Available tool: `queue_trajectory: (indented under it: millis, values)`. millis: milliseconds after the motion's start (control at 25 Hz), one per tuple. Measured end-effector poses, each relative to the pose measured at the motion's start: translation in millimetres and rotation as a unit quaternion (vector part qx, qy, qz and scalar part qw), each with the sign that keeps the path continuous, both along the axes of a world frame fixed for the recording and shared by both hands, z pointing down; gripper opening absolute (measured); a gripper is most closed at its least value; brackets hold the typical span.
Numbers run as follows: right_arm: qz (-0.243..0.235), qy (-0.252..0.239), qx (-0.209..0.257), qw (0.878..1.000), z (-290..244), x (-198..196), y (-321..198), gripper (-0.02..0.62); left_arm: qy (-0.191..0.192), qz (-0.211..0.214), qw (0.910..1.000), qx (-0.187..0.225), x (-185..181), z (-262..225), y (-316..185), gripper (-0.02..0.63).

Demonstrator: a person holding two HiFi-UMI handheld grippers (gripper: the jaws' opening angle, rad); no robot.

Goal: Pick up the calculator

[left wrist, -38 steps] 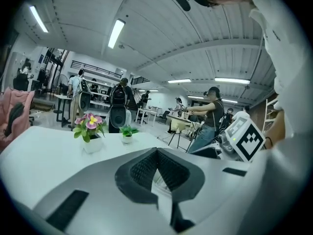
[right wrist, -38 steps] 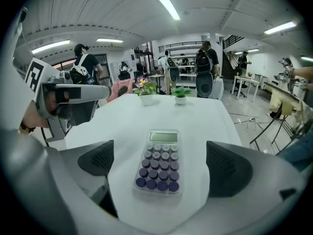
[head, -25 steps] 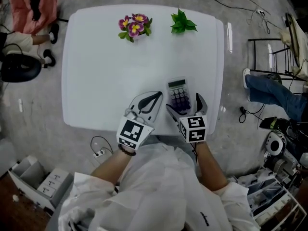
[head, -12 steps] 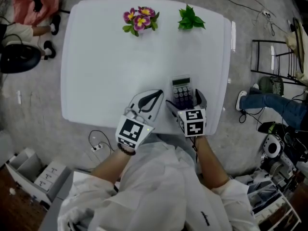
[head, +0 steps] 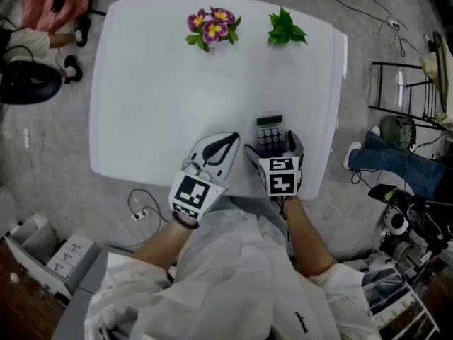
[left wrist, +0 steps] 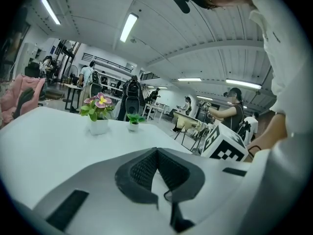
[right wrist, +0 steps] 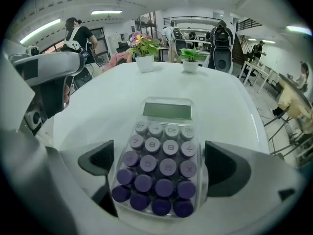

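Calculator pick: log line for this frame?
phase: pre-grasp | right gripper: open, straddling calculator | left gripper: shut, empty | calculator: flat on table

The calculator [right wrist: 161, 131] lies between the right gripper's [right wrist: 161, 165] parted fingers [right wrist: 227, 166].

We see the calculator [right wrist: 159, 160] with a clear, pale body, a grey-green display, and round keys running from pale lilac in the far rows to deep purple in the near ones. The counter [head: 156, 83] is plain white. The left gripper [left wrist: 156, 153] and right gripper [head: 271, 146] are white outside, dark grey and ribbed inside, each with black-and-white square markers. The flowers [head: 212, 25] are pink and yellow, the small plant [head: 286, 28] green. Our sleeves [head: 233, 282] are white and the floor [head: 56, 140] is mottled grey.
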State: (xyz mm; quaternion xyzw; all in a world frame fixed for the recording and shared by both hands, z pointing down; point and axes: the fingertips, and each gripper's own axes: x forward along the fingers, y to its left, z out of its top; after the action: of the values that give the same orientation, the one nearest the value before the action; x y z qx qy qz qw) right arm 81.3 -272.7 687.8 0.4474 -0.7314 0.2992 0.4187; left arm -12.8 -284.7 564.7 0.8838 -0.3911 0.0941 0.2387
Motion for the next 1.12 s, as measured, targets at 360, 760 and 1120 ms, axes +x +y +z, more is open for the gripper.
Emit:
queue_trajectory:
  millis: [360, 760, 1120]
  values:
    - [-0.003, 0.006, -0.017, 1.000, -0.6, -1.5, 0.1, 0.578, 0.001, -0.002, 1.0000, 0.002, -3.6, -3.8, 0.8, 0.017]
    - [0.004, 0.011, -0.011, 1.000, -3.7, 1.2, -2.6, 0.505, -0.001, -0.005, 0.9999, 0.010, -2.5, -11.8, 3.5, 0.017]
    - [0.026, -0.017, 0.024, 0.999, -21.4, 7.1, -7.1, 0.499, -0.005, -0.012, 0.9997, 0.020, -8.0, -25.4, 7.7, 0.017]
